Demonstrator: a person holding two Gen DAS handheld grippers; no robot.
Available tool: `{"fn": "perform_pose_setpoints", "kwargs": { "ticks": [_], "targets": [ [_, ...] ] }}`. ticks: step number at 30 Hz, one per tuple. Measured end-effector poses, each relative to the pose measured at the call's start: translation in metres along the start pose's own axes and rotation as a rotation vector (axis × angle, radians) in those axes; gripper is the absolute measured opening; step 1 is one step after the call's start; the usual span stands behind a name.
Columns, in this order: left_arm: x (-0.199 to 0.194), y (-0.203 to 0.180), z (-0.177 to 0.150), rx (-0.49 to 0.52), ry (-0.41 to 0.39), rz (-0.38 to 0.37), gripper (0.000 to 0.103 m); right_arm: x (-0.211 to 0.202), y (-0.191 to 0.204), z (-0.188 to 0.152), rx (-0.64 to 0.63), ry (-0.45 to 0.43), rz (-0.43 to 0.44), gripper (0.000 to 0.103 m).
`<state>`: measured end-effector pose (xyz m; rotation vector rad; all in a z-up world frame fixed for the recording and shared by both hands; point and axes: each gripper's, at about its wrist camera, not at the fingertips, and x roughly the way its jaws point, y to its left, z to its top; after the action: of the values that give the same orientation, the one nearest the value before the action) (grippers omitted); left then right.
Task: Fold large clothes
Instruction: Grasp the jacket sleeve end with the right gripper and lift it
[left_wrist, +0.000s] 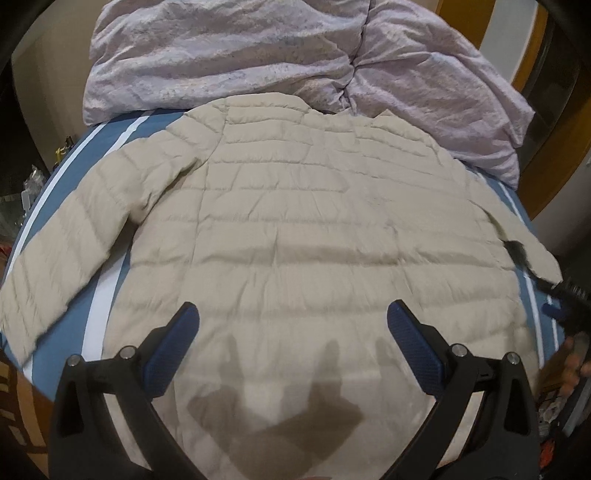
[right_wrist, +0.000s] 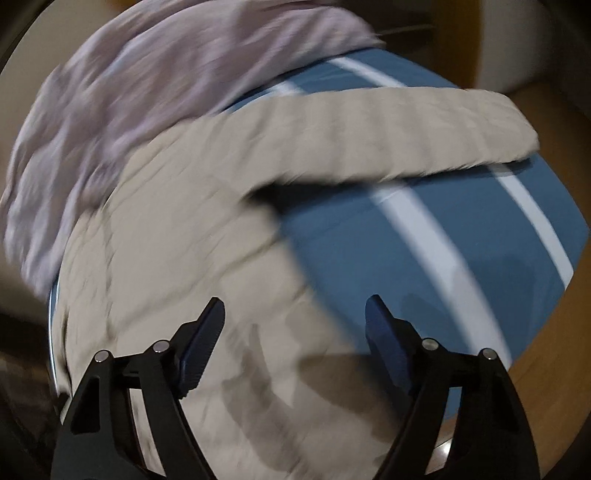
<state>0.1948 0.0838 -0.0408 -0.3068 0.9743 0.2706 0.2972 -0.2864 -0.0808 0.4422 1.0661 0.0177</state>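
A beige quilted puffer jacket (left_wrist: 295, 229) lies spread flat, back up, on a blue bed sheet with white stripes (left_wrist: 110, 155). Its left sleeve (left_wrist: 66, 243) stretches out to the lower left. My left gripper (left_wrist: 293, 325) is open and empty, hovering above the jacket's lower hem. In the right wrist view, my right gripper (right_wrist: 295, 321) is open and empty above the jacket's right side (right_wrist: 177, 236); the right sleeve (right_wrist: 388, 125) stretches out over the sheet (right_wrist: 424, 243). The right gripper also shows at the right edge of the left wrist view (left_wrist: 569, 295).
A crumpled lilac duvet (left_wrist: 258, 55) is heaped at the head of the bed, just beyond the jacket's collar; it also shows in the right wrist view (right_wrist: 147, 74). Wooden floor (right_wrist: 554, 332) lies beyond the bed's right edge. Clutter sits on the floor at the left (left_wrist: 29, 184).
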Motion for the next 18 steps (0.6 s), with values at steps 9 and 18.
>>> {"fn": "perform_pose_setpoints", "kwargs": {
  "ticks": [9,18],
  "targets": [
    [0.043,-0.005,0.038,0.022,0.023,0.039,0.101,0.02,-0.128,0.084,0.36,-0.088,-0.159,0.068],
    [0.068,-0.003,0.055,0.017,0.048,0.057,0.101,0.02,-0.206,0.103,0.649,-0.13,-0.22,0.055]
  ]
}}
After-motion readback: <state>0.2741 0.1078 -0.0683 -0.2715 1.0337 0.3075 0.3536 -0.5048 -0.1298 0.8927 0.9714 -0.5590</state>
